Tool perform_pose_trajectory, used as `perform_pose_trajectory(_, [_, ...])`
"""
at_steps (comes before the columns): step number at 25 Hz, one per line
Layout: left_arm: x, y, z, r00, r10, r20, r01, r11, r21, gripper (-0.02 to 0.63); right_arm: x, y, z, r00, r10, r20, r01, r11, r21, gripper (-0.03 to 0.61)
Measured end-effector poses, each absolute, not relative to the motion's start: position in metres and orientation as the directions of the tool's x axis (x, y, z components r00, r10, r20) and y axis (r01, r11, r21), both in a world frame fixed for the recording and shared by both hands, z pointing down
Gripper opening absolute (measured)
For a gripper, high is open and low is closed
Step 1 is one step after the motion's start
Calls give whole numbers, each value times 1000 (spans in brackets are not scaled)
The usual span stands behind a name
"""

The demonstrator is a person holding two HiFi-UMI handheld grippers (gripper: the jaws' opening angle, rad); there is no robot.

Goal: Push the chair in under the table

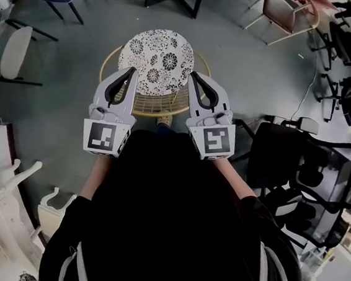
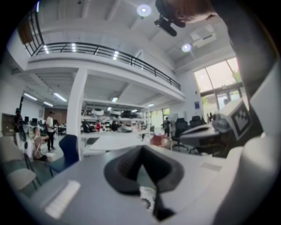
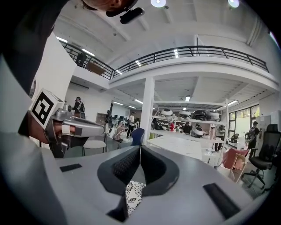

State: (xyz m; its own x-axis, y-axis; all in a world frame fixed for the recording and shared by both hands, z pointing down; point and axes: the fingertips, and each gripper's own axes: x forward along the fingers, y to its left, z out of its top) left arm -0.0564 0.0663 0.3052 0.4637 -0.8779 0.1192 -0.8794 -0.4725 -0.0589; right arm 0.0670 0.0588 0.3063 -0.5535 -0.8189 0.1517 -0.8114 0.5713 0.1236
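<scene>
Both jaws closed, holding nothing. Left gripper (image 1: 132, 70) and right gripper (image 1: 194, 75) flank the chair (image 1: 157, 57) at its wire back — contact unclear. Its round seat points away from them.

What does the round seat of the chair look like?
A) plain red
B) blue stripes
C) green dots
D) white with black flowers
D: in the head view the round seat of the chair is white and covered all over with black flower shapes.
</scene>
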Motion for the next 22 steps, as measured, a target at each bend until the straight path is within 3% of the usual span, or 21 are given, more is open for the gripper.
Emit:
perform_pose_trajectory(11, [-57,46,348,482,-847,223,-866,-500,-26,9,55,47,349,-645,-714,271,-727,683,69,21])
perform_pose_trajectory(22, [-68,57,414,532,-762,368,-826,-562,32,9,50,55,414,-624,-670,402,-722,691,29,21])
